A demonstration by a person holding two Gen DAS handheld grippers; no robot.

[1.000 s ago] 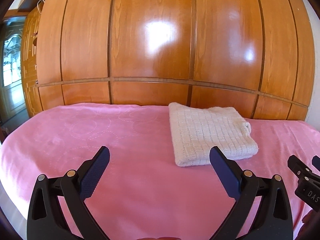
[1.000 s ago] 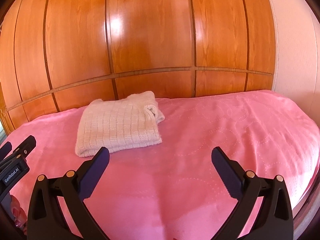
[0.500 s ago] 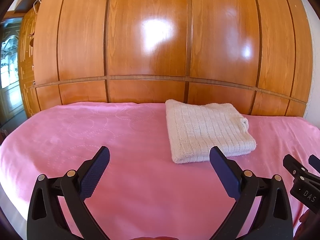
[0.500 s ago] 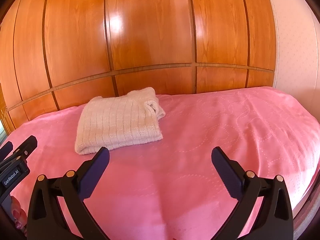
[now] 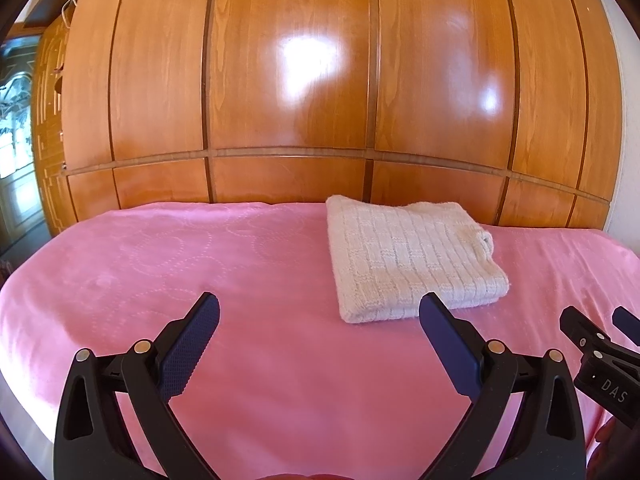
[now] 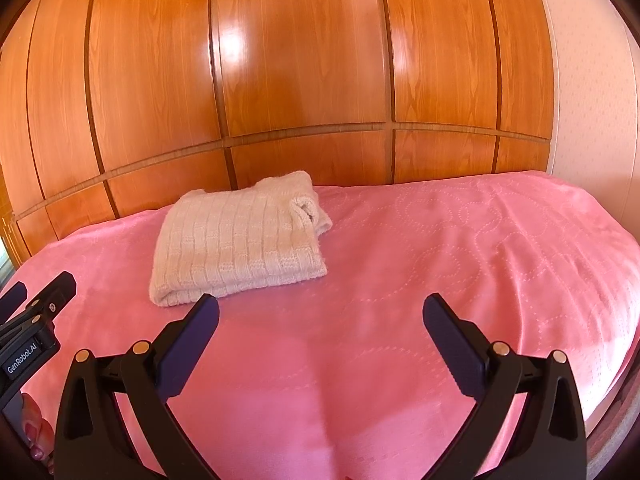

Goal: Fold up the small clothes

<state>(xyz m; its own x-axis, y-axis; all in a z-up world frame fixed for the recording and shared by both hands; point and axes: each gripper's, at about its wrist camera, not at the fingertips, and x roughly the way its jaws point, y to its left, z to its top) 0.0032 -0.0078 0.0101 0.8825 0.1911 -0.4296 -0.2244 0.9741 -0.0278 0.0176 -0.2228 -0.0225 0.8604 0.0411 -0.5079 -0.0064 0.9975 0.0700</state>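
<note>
A cream knitted garment (image 5: 412, 256) lies folded into a neat rectangle on the pink bedspread (image 5: 200, 264), close to the wooden wall. The right wrist view has the same folded garment (image 6: 244, 240) at left of centre. My left gripper (image 5: 320, 312) hovers open over the bedspread, short of the garment and a little to its left, holding nothing. My right gripper (image 6: 320, 312) is open too, short of the garment and to its right, and it is empty. Each gripper shows at the edge of the other's view.
Glossy wooden wardrobe panels (image 5: 288, 80) rise directly behind the bed. A pale wall (image 6: 592, 80) stands at the right. A doorway or window area (image 5: 16, 120) is at the far left. Pink bedspread (image 6: 480, 248) spreads wide to the garment's right.
Both grippers have drawn back and risen slightly, so the garment sits a little higher and farther in both views. The garment itself has not moved.
</note>
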